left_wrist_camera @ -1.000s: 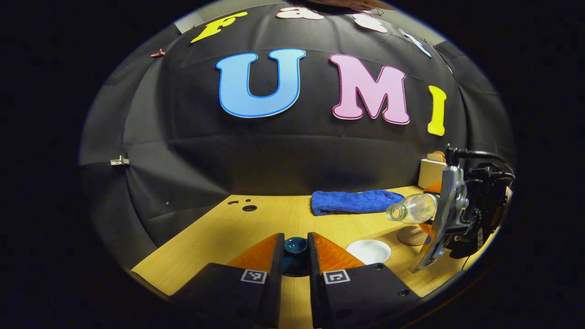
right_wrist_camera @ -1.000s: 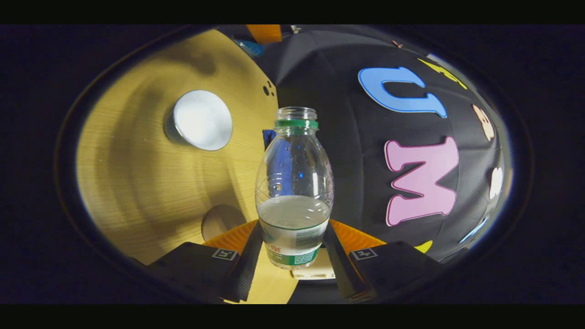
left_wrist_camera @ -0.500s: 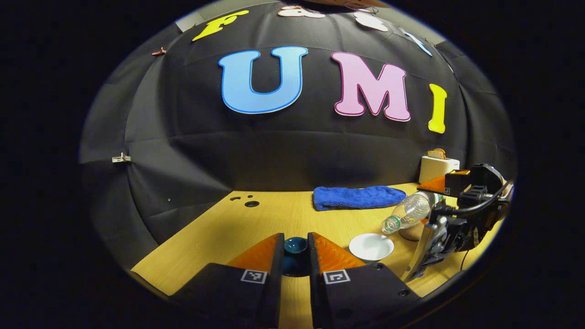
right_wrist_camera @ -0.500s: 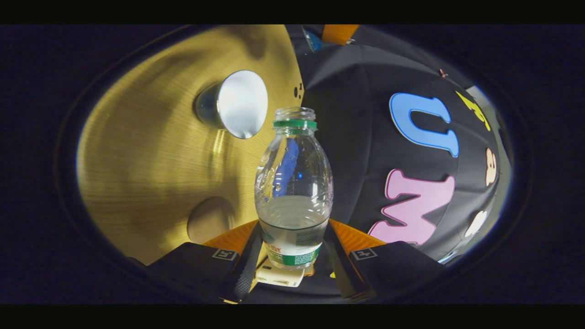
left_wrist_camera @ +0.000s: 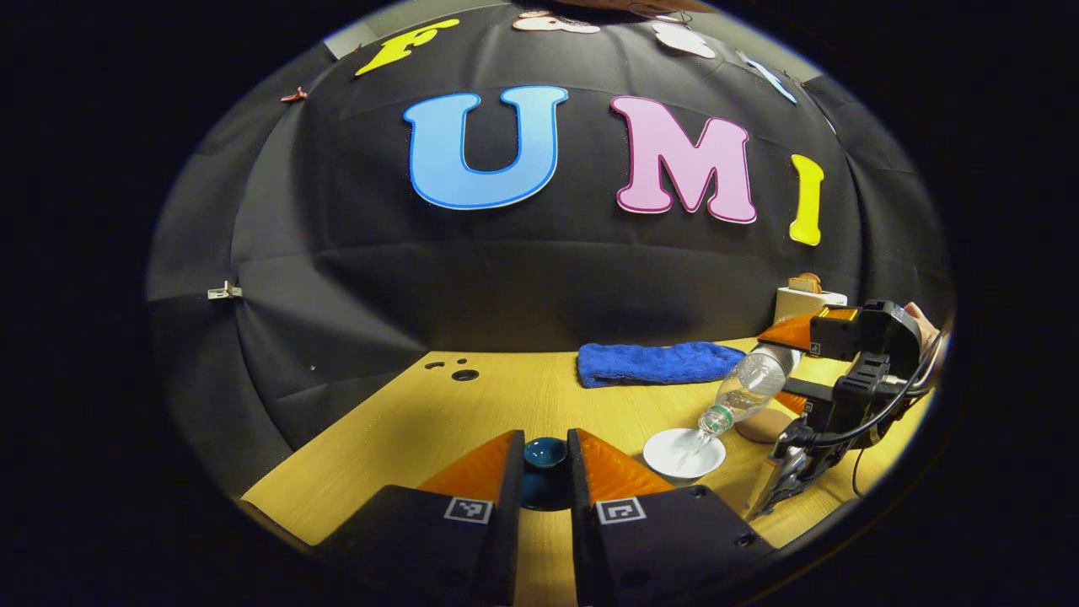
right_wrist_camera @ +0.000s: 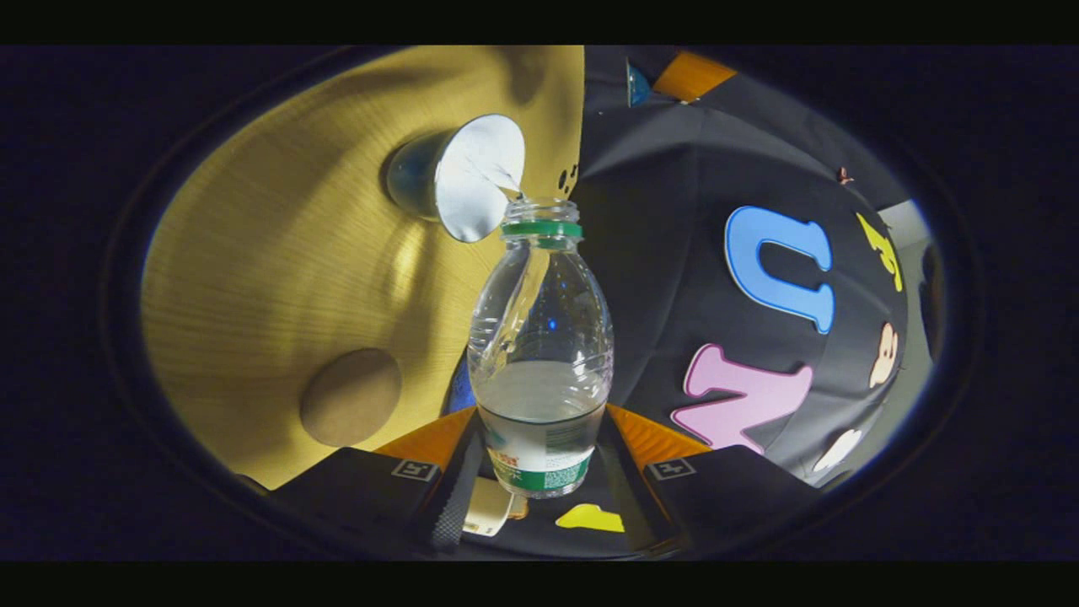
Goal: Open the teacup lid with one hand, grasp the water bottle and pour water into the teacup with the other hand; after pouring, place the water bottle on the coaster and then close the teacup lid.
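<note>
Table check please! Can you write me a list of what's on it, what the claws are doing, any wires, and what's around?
Surface: wooden table, holes near its far left edge.
Job's things: water bottle uncapped, tipped mouth-down, water streaming into the open teacup; teacup lid held off the cup; round coaster bare.
Clutter: blue towel at the back; pale box in the far right corner.
Claws: left claw shut on the lid; right claw shut on the bottle.
Cables: black cable looping off the right claw.
Surroundings: black cloth wall, small clip on it.
</note>
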